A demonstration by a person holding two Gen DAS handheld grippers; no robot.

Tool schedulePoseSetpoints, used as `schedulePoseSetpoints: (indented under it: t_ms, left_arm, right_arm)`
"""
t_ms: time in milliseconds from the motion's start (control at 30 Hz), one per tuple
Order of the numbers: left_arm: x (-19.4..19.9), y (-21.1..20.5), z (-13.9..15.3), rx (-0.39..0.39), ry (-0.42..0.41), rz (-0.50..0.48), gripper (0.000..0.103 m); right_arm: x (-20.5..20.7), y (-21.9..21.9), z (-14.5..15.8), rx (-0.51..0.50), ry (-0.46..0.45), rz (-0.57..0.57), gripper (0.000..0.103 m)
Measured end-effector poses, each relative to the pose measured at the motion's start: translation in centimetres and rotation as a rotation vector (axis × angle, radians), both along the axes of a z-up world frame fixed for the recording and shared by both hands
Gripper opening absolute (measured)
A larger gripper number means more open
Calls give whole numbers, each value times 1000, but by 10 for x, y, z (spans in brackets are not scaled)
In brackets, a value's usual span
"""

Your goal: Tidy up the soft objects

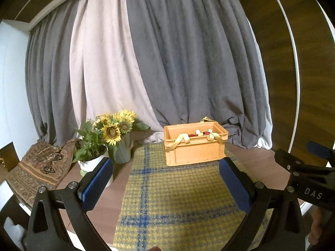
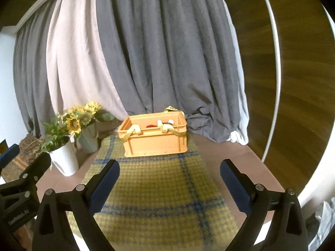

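Note:
An orange plastic crate (image 1: 194, 148) stands at the far end of a yellow and blue plaid cloth (image 1: 178, 198). It holds several small soft toys (image 1: 202, 133), red and white, and pale yellow straps (image 1: 182, 139) hang over its rim. It also shows in the right wrist view (image 2: 155, 138). My left gripper (image 1: 166, 167) is open and empty, well short of the crate. My right gripper (image 2: 169, 168) is open and empty too, above the cloth (image 2: 157, 198). The right gripper's frame shows at the right edge of the left wrist view (image 1: 303, 173).
A white pot with a green plant (image 1: 92, 156) and a grey-green vase of sunflowers (image 1: 121, 144) stand left of the cloth. A patterned brown fabric (image 1: 39, 167) lies at the table's far left. Grey and pale curtains (image 1: 167, 62) hang behind.

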State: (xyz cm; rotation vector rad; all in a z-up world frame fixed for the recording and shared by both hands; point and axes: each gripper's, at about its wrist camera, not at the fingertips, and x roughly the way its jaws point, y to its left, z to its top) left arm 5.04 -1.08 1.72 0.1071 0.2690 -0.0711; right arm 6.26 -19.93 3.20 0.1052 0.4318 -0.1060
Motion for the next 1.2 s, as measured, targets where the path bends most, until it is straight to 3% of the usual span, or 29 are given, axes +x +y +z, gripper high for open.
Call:
schedulePoseSetpoints:
  t_ms: [467, 1200]
  left_arm:
    - [-46, -4, 6, -22, -17, -17, 103]
    - [-60, -7, 12, -27, -31, -30, 103]
  right_arm:
    - [-54, -3, 10, -32, -37, 8, 99]
    - [-73, -8, 13, -15, -45, 6, 99]
